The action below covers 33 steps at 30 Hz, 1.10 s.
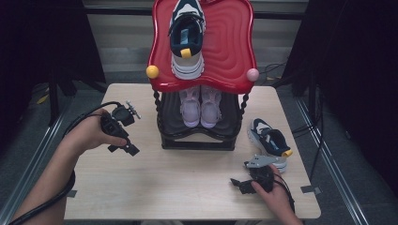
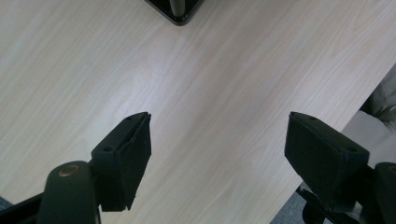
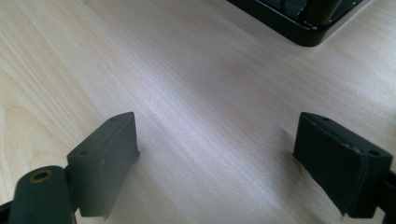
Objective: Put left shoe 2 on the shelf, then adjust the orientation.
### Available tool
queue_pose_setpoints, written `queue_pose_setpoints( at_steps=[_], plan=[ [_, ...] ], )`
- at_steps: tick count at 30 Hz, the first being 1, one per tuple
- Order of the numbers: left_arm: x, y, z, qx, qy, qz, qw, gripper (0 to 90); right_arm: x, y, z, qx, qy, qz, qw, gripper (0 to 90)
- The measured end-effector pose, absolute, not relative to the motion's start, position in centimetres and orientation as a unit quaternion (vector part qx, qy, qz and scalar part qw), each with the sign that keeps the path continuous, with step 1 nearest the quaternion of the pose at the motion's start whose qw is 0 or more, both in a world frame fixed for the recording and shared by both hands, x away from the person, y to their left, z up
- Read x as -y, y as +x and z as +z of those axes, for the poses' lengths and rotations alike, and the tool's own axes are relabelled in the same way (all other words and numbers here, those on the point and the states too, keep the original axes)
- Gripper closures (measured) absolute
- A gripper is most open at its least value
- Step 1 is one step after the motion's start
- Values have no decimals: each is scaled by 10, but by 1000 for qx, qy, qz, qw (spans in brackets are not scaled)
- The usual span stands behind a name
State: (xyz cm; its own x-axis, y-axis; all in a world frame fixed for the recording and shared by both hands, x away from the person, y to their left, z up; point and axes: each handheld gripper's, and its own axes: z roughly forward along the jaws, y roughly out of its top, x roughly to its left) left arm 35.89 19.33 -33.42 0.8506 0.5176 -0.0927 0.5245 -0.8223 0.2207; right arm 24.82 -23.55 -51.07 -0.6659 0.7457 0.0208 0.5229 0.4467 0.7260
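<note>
A two-tier shoe rack stands at the table's back centre, with a red top shelf [image 1: 230,51] and a black lower shelf [image 1: 197,136]. One navy and white sneaker [image 1: 187,33] lies on the red shelf. A pair of pale pink sneakers [image 1: 201,107] sits on the lower shelf. A second navy and white sneaker [image 1: 270,140] lies on the table right of the rack. My left gripper [image 1: 123,143] [image 2: 217,144] is open over bare wood, left of the rack. My right gripper [image 1: 238,183] [image 3: 215,149] is open low over the table, just in front of the loose sneaker.
The light wooden table [image 1: 178,187] has bare room in front of the rack. A corner of the rack's black base [image 3: 303,23] [image 2: 177,11] lies ahead of each gripper. Cables trail from both grippers. Dark curtains and metal floor rails flank the table.
</note>
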Motion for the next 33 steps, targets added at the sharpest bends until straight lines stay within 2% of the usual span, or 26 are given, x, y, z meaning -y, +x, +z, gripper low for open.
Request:
queue_pose_setpoints(
  at_steps=[19, 33],
  plan=[
    [-191, 349, -387, -277, 953, -12, 125, 232, 236, 248, -511, -838, 379, 363, 151, 130],
    [-182, 339, -424, -269, 950, -5, 160, 229, 236, 248, -511, -838, 379, 363, 151, 130]
  ],
)
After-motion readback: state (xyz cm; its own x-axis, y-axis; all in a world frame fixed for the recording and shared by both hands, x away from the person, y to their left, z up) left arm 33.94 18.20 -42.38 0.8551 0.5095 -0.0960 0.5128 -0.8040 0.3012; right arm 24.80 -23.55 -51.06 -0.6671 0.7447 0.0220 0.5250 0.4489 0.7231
